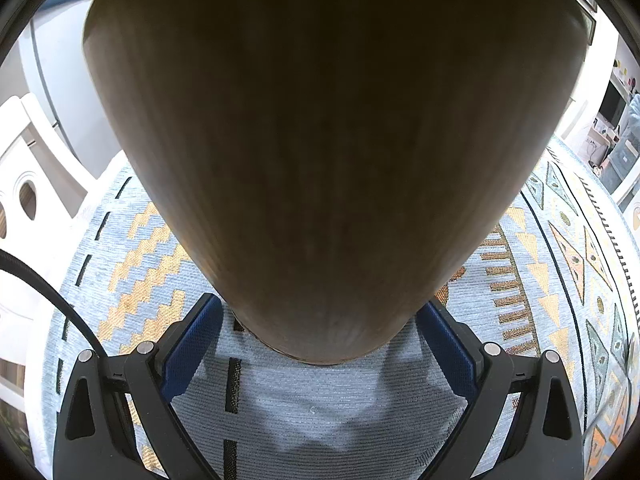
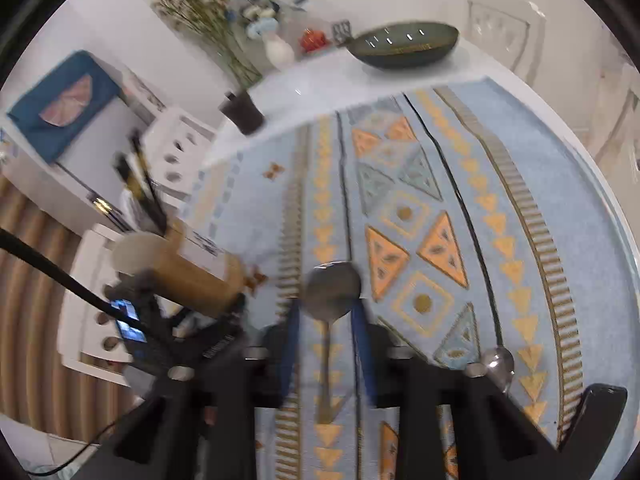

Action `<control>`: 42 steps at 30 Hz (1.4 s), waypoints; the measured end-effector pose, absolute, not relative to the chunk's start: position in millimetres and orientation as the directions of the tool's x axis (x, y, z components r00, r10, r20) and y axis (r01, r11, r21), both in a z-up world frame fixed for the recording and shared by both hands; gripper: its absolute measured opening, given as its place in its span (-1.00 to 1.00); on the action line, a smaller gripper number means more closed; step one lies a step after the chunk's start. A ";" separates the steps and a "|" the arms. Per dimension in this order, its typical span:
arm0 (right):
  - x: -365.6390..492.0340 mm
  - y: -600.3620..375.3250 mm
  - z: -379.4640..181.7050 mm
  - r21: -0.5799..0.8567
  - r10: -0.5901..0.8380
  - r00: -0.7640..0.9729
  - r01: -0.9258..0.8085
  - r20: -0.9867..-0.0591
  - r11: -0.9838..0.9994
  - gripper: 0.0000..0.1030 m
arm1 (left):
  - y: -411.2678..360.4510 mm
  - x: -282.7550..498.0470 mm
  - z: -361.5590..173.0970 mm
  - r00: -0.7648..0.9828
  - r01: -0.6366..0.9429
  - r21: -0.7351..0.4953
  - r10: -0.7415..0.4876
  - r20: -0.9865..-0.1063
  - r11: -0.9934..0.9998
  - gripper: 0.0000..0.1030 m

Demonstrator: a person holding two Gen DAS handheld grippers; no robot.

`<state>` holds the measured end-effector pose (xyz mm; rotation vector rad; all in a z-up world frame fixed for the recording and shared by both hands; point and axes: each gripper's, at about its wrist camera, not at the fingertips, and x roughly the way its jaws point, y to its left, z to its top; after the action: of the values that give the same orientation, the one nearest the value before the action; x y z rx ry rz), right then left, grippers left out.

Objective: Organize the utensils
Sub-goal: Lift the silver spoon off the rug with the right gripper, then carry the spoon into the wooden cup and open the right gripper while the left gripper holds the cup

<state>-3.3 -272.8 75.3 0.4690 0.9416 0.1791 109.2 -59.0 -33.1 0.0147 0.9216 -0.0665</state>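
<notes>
**Spoon lifted, holder waiting to its left**

The counter (image 2: 560, 168), under a patterned blue cloth (image 2: 404, 208), carries everything here. Largest is the wooden holder (image 1: 332, 152), a cylinder that fills the left wrist view. The left tongs (image 1: 320, 344) are clenched on its base, blue pads against the wood on both sides. In the right wrist view the same holder (image 2: 188, 276) stands to the left of the right tongs (image 2: 326, 320), near but apart, with dark-handled utensils (image 2: 140, 184) already standing in its mouth.

The right tongs are clenched on a spoon (image 2: 332, 290). The handle runs back between the blue pads, along the line of the tongs, and the bowl juts out ahead of the tips. This view is blurred, so how firm the grip is cannot be told.

My reading is that the coming move turns on carrying the spoon leftward to the holder mouth and turning it handle down. The utensils already inside could foul the entry.

A second spoon (image 2: 498, 362) lies on the cloth to the right of the right tongs, close by. Far ahead of the tips stand a dark bowl (image 2: 404, 46), a dark pot with dried flowers (image 2: 244, 112) and a white vase (image 2: 278, 52), all well clear of the path.
</notes>
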 end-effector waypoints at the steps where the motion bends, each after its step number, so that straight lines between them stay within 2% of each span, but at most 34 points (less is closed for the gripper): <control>1: 4.6 -269.5 77.8 0.461 0.345 0.593 0.050 -0.728 0.886 -0.75 | -59.2 109.2 -33.1 0.603 0.064 -0.015 -0.050 -0.797 0.998 0.90; 5: 14.6 -266.7 92.1 0.424 0.320 0.606 0.031 -0.728 0.905 -0.75 | -59.2 109.0 -33.3 0.603 0.064 -0.016 -0.051 -0.796 0.998 0.90; 13: 59.9 -272.0 26.9 0.324 0.252 0.356 0.156 -0.900 0.933 -0.69 | -58.8 108.8 -34.0 0.603 0.064 -0.019 -0.053 -0.796 0.998 0.90; 18: 60.6 -312.2 -16.8 0.411 0.335 0.260 0.344 -0.906 0.844 -0.67 | -57.0 107.8 -34.7 0.603 0.064 -0.017 -0.053 -0.796 0.998 0.90; 21: 63.6 -321.9 -27.0 0.417 0.347 0.240 0.382 -0.907 0.825 -0.62 | -57.0 107.7 -35.4 0.603 0.064 -0.017 -0.052 -0.796 0.998 0.90; 23: 69.1 -322.6 -28.5 0.422 0.349 0.247 0.388 -0.904 0.819 -0.53 | -57.2 107.8 -35.4 0.603 0.065 -0.016 -0.052 -0.796 0.998 0.90; 24: 72.2 -322.0 -30.2 0.422 0.345 0.254 0.391 -0.904 0.818 -0.35 | -57.2 107.7 -35.5 0.602 0.065 -0.017 -0.052 -0.796 0.998 0.90; 25: 77.5 -320.7 -33.3 0.410 0.326 0.265 0.394 -0.907 0.822 -0.09 | -57.4 107.8 -35.3 0.603 0.065 -0.016 -0.052 -0.796 0.998 0.90; 28: 89.9 -305.5 -34.3 0.357 0.260 0.296 0.344 -0.919 0.869 0.06 | -57.4 107.8 -35.4 0.603 0.065 -0.017 -0.052 -0.796 0.998 0.90; 31: 101.3 -276.0 -33.9 0.194 0.124 0.281 0.240 -0.952 0.951 0.10 | -57.4 107.8 -35.3 0.603 0.064 -0.016 -0.051 -0.796 0.998 0.90; 33: 103.6 -249.5 -34.6 0.036 -0.008 0.306 0.138 -0.952 0.990 0.05 | -57.1 107.8 -35.4 0.603 0.064 -0.018 -0.053 -0.796 0.998 0.90; 34: 102.2 -244.7 -33.5 0.026 -0.014 0.326 0.119 -0.945 0.993 -0.19 | -57.6 107.9 -35.4 0.603 0.064 -0.017 -0.053 -0.796 0.998 0.90; 35: 100.4 -241.8 -31.8 0.051 0.014 0.338 0.103 -0.941 0.993 -0.33 | -57.7 107.9 -35.7 0.603 0.064 -0.017 -0.053 -0.796 0.998 0.90; 36: 99.0 -241.8 -29.8 0.070 0.029 0.341 0.108 -0.939 0.992 -0.37 | -57.6 108.0 -35.5 0.603 0.065 -0.017 -0.052 -0.796 0.998 0.90; 42: 73.4 -263.4 -7.9 0.289 0.201 0.419 0.158 -0.886 0.944 -0.39 | -57.7 108.0 -35.5 0.603 0.065 -0.017 -0.052 -0.796 0.998 0.90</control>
<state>73.4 -263.4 -7.9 0.3535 1.1455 0.0278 108.0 -57.7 -35.5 0.0144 0.9213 -0.0677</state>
